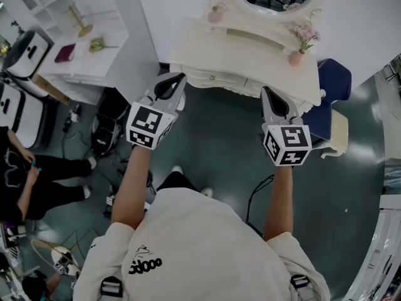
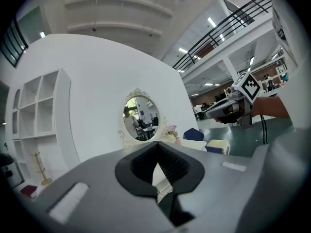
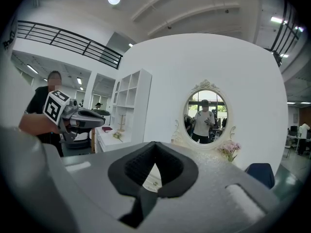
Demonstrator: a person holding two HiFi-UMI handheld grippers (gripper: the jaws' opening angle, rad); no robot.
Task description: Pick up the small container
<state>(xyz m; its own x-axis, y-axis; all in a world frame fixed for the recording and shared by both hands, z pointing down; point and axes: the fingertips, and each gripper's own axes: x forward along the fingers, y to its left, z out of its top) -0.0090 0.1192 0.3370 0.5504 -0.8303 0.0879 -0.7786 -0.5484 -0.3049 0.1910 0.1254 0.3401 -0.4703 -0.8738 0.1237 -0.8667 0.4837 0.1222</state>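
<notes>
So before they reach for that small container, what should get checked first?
1. Nothing in the left gripper: ok, fingers together with nothing between them.
2. Nothing in the right gripper: ok, fingers together and empty too.
3. Fingers opened ready to grasp: not ok, both pairs are shut.
4. Sight of the small container: cannot tell; on the dressing table I only make out a pink flower vase.
5. Both grippers near the table: ok, held at its front edge.
</notes>
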